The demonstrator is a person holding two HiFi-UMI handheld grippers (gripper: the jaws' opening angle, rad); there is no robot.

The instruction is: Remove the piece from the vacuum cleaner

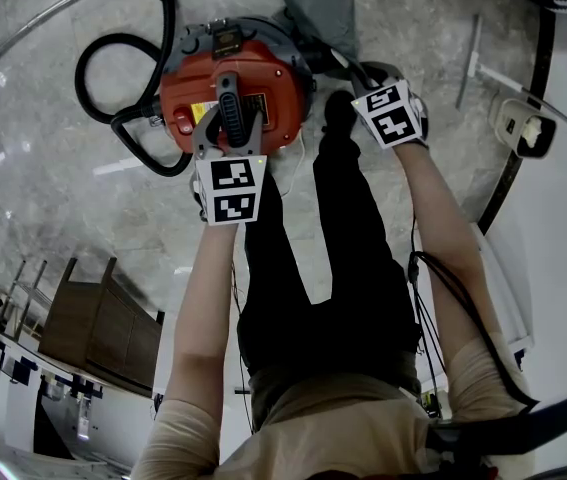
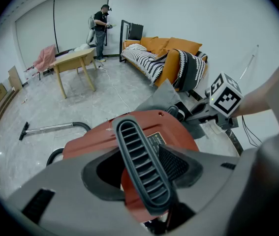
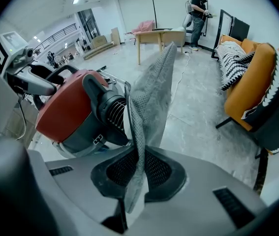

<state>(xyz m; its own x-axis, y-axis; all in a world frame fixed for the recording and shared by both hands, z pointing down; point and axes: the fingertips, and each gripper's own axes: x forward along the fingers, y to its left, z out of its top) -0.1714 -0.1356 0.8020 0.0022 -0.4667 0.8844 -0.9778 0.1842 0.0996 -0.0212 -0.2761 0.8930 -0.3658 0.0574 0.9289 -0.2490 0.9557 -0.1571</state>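
Note:
The red vacuum cleaner (image 1: 263, 83) stands on the marble floor just ahead of the person's legs. My left gripper (image 1: 229, 138) is shut on its black ribbed carry handle (image 2: 141, 166), which runs between the jaws in the left gripper view. A grey fabric filter piece (image 1: 315, 8) sticks out from the cleaner's far right side. My right gripper (image 1: 353, 73) is shut on that fabric (image 3: 151, 95); the cloth hangs pinched between the jaws and rises toward the cleaner's black motor end (image 3: 105, 109). The cloth's far end is hidden behind the cleaner's body (image 3: 63, 109).
A black hose (image 1: 123, 53) loops on the floor to the cleaner's left, with a metal wand (image 1: 43, 13) beyond it. An orange sofa (image 2: 171, 58) stands beside the cleaner, a wooden table (image 2: 75, 63) farther off. A person (image 2: 100, 28) stands by the far wall. A thin rod (image 1: 468, 63) lies at right.

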